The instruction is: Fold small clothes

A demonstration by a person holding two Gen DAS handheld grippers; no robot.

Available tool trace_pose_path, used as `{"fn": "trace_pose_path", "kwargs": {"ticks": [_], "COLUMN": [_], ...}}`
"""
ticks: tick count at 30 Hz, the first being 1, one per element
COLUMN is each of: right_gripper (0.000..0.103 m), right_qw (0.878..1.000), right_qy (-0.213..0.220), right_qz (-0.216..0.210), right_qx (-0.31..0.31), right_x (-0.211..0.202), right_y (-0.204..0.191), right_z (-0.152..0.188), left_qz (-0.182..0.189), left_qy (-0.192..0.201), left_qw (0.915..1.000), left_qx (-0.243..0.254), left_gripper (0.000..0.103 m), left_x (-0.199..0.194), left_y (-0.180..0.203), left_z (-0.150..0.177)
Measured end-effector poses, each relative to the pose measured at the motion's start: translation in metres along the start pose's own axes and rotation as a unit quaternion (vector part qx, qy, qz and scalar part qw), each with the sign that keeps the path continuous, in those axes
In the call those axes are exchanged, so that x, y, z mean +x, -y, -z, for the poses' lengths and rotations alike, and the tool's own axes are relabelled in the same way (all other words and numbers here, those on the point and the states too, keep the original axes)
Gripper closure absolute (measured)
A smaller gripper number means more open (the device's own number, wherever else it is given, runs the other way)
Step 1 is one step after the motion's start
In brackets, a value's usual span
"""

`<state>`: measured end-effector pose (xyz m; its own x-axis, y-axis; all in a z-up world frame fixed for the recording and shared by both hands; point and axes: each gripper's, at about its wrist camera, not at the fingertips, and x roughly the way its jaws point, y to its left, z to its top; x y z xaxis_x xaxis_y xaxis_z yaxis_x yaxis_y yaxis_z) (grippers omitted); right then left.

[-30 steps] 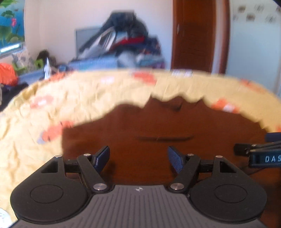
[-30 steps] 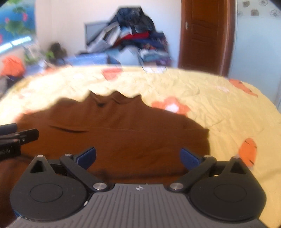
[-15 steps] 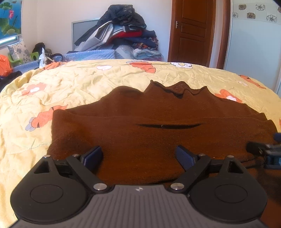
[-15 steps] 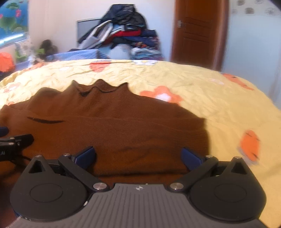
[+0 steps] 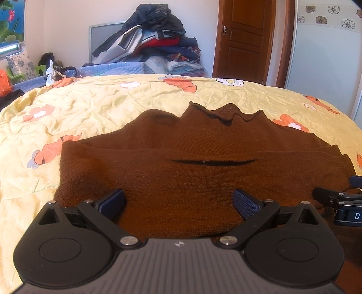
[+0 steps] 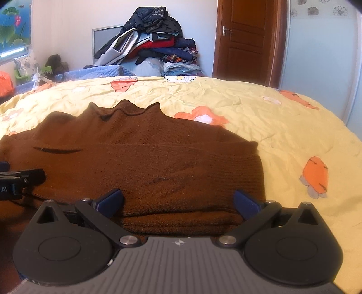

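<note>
While no true container shows on the bed, a blue quilted bin or basket point(image 5: 113, 67) beyond its far edge seems to carry the heap of clothes point(image 5: 156, 38) stacked against the wall, though the fisheye leaves that unclear. That heap mixes dark jackets, a red garment and pale folded pieces.

On the near part of the bed lies the brown sweater point(image 5: 192, 171), a fine-ribbed knit folded into a broad band, its wavy collar pointing toward the far side and a thin dark slit running across its upper layer. In the right wrist view its right end shows stacked layers with a thicker ribbed edge.

Over the near edge of the sweater sits the left gripper point(image 5: 178, 203); its jaws have just been opening and now stand wide apart, the blue textured pads clear of the knit, with only cloth lying flat below them. Beside it, toward the sweater's right end, the right gripper point(image 6: 177, 203) likewise stands spread wide, nothing pinched, its right pad near the folded edge.

Underneath is a pale yellow bedspread point(image 5: 108, 101), crinkled and lightly quilted, printed with orange carrots and white flowers. Behind it stand a brown panelled wooden door point(image 5: 244, 40), a pinkish wall, a grey framed panel point(image 5: 101, 38) and, at far left, a bright flowered picture point(image 5: 11, 20).
</note>
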<state>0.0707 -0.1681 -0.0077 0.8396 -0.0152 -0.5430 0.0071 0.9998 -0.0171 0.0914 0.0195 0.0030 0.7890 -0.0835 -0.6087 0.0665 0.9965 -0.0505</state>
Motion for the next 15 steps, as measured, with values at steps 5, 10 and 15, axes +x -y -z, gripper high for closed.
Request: {"fn": "trace_pose_path", "kwargs": {"ticks": [5,10,15], "right_gripper": [0.0,0.0,0.0], "right_qw": [1.0,1.0,1.0], "right_qy": [-0.001,-0.001,0.0], "right_qz": [0.001,0.0,-0.001], "right_qx": [-0.001,0.0,0.001], "right_x": [0.0001,-0.0003,-0.0012], "right_y": [-0.0001,0.0002,0.0001], "right_z": [-0.0004,-0.0006,-0.0005], "left_qz": [0.0,0.0,0.001], "left_qy": [0.001,0.001,0.002], "left_qw": [1.0,1.0,1.0], "left_qx": [-0.002,-0.001,-0.003], "left_gripper": [0.0,0.0,0.0], "left_x": [-0.0004,-0.0003,-0.0002], "left_y": [-0.001,-0.0015,-0.0015], "left_z": [-0.0002,-0.0003,-0.0004]}}
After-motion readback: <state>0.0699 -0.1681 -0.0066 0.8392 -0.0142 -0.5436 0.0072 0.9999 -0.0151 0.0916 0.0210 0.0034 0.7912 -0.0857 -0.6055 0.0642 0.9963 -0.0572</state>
